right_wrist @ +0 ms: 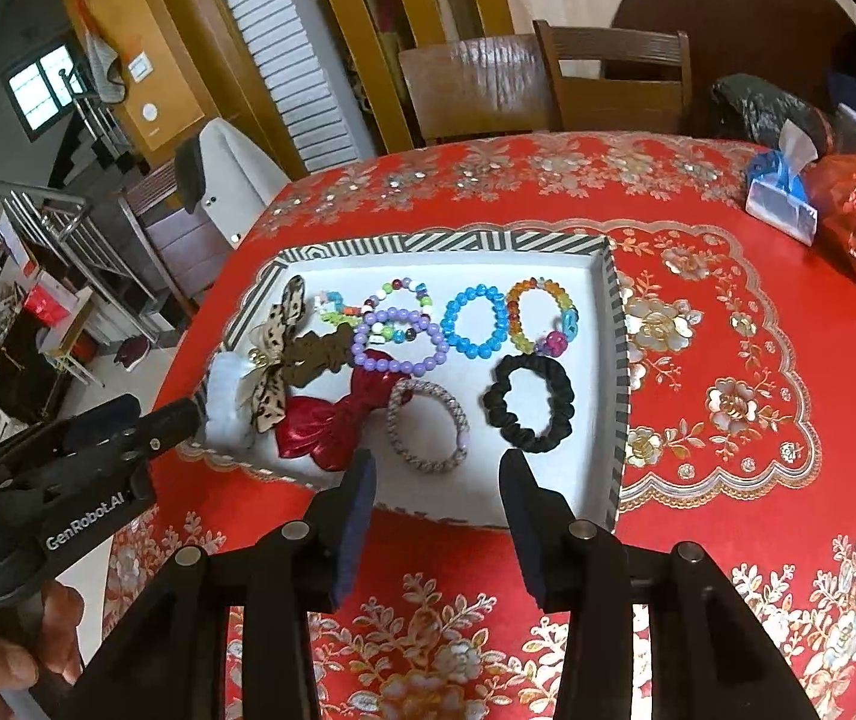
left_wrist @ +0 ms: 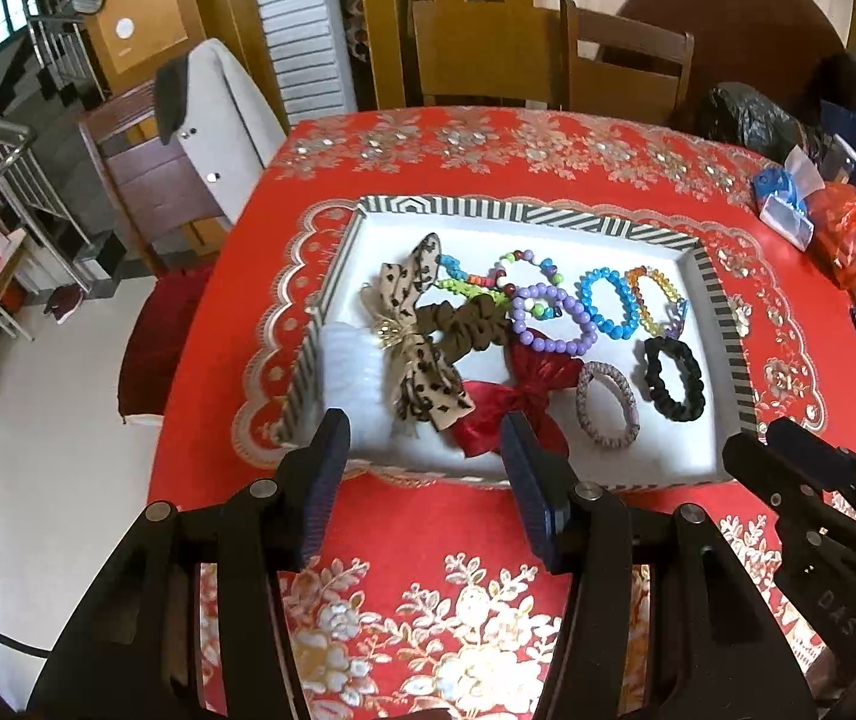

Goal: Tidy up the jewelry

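A white tray with a striped rim (left_wrist: 548,217) (right_wrist: 617,324) lies on the red floral tablecloth. Inside it are a leopard-print bow (left_wrist: 413,324) (right_wrist: 275,354), a brown scrunchie (left_wrist: 464,318), a red bow (left_wrist: 512,402) (right_wrist: 338,420), a white fluffy piece (left_wrist: 350,366), a purple bead bracelet (left_wrist: 554,318) (right_wrist: 398,339), a blue bead bracelet (left_wrist: 605,303) (right_wrist: 476,321), an amber bead bracelet (right_wrist: 539,315), a grey braided band (left_wrist: 607,405) (right_wrist: 428,426) and a black scrunchie (left_wrist: 671,378) (right_wrist: 527,402). My left gripper (left_wrist: 425,441) hovers open over the tray's near edge. My right gripper (right_wrist: 437,477) is open too, holding nothing.
Plastic bags and a blue tissue pack (right_wrist: 782,192) crowd the table's right side (left_wrist: 848,228). Wooden chairs (left_wrist: 626,60) stand behind the table. To the left, beyond the table's edge, the floor lies far below, with a chair draped in clothing (left_wrist: 218,114). A hand (right_wrist: 14,648) holds the left gripper.
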### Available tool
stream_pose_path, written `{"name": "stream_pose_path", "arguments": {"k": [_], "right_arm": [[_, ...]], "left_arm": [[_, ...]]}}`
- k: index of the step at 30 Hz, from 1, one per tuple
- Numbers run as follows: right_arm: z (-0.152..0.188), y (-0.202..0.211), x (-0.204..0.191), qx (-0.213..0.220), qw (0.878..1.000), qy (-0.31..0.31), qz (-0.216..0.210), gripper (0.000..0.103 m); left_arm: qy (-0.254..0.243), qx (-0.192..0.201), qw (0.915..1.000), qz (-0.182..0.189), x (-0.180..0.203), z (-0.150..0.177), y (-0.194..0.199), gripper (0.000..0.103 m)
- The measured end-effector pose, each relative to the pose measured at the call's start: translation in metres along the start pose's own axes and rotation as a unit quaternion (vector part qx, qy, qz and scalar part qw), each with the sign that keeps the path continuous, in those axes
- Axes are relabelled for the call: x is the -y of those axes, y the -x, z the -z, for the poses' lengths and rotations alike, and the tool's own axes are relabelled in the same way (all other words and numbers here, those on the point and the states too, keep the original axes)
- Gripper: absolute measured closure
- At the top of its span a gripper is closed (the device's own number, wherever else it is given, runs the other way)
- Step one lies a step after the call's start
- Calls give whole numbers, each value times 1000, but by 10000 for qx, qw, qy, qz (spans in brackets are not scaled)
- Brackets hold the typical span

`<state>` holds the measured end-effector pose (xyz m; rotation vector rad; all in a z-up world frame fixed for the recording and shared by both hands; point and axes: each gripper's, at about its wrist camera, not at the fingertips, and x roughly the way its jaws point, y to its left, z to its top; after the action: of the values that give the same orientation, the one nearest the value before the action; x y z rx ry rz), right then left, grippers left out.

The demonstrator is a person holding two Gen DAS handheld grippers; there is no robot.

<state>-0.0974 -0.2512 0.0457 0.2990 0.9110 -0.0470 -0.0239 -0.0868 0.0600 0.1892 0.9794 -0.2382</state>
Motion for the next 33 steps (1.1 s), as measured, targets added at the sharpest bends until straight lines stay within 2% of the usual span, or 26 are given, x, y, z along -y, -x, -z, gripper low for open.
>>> {"name": "stream_pose_path", "arguments": {"k": [4, 16, 33], "right_arm": [[5, 9, -8, 47, 10000, 27, 8, 49], [13, 33, -22, 247, 9996, 107, 63, 48], [15, 38, -32, 257, 9994, 237, 35, 47]], "left_arm": [[114, 70, 9999, -9, -7, 7, 12, 51], [396, 270, 9988, -50, -22, 20, 38, 51], [407, 337, 9986, -59, -26, 26, 47, 51]]}}
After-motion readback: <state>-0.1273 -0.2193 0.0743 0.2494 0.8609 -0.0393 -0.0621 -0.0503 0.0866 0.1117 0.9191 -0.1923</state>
